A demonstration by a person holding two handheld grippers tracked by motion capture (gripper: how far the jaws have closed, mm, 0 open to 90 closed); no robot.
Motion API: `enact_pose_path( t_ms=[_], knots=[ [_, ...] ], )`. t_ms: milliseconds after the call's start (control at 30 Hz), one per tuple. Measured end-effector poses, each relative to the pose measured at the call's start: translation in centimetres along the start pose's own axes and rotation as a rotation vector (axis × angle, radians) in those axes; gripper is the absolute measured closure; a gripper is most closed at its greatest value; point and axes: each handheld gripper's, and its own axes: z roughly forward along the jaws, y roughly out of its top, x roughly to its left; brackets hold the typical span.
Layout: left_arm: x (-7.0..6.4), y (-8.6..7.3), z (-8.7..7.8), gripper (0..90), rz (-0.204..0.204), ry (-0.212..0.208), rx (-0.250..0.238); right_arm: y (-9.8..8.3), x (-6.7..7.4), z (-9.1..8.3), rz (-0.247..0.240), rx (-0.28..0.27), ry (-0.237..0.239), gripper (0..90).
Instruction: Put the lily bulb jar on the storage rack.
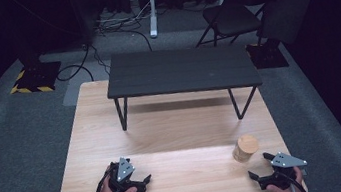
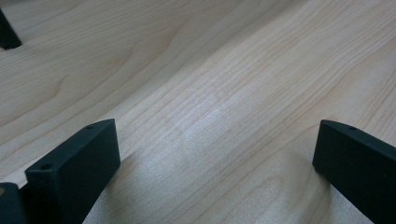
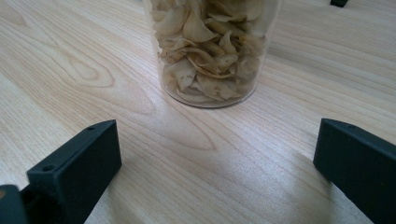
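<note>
Overhead, jar (image 1: 245, 147) upright near bench (image 1: 172, 126) right edge, wooden lid; right tongs (image 3: 217, 154) view shows chips inside. Both tongs agape, left tongs (image 2: 215, 154) empty.

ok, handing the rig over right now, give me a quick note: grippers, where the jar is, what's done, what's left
Left gripper: open, nothing between the jaws, low over bare wooden table at the near left.
Right gripper: open, nothing held, near right edge, pointed at the jar.
Jar: clear, wooden lid, filled with pale dried pieces; stands upright on the wooden table just ahead of the right gripper, untouched.
Small black table: stands at the far end, top bare.
Done: nothing visible yet; jar not gripped.
Left: probably ease the right gripper forward around the jar, close and lift. Where it goes, I cannot tell.
</note>
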Motion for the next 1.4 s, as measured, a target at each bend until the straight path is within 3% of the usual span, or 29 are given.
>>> enact_pose_path(
  t_ms=[600,700,900,1133,1400],
  knots=[
    [0.0,0.0,0.0,0.5,0.0,0.001,0.0,0.2,-0.4,-0.1,-0.01,0.007,0.015,0.1],
    [0.0,0.0,0.0,0.6,0.0,0.001,0.0,0.6,-0.3,-0.1,0.026,0.007,0.0,1.0],
    [0.0,0.0,0.0,0.5,0.0,0.001,0.0,2.7,-0.4,0.4,0.008,-0.004,0.016,1.0],
    [0.0,0.1,0.1,0.5,-0.001,0.002,0.0,4.6,-0.8,1.2,0.049,-0.012,0.028,0.8],
    [0.0,0.1,0.1,0.5,-0.001,0.002,-0.001,5.9,-1.0,2.7,0.057,-0.013,0.036,0.8]
  ],
)
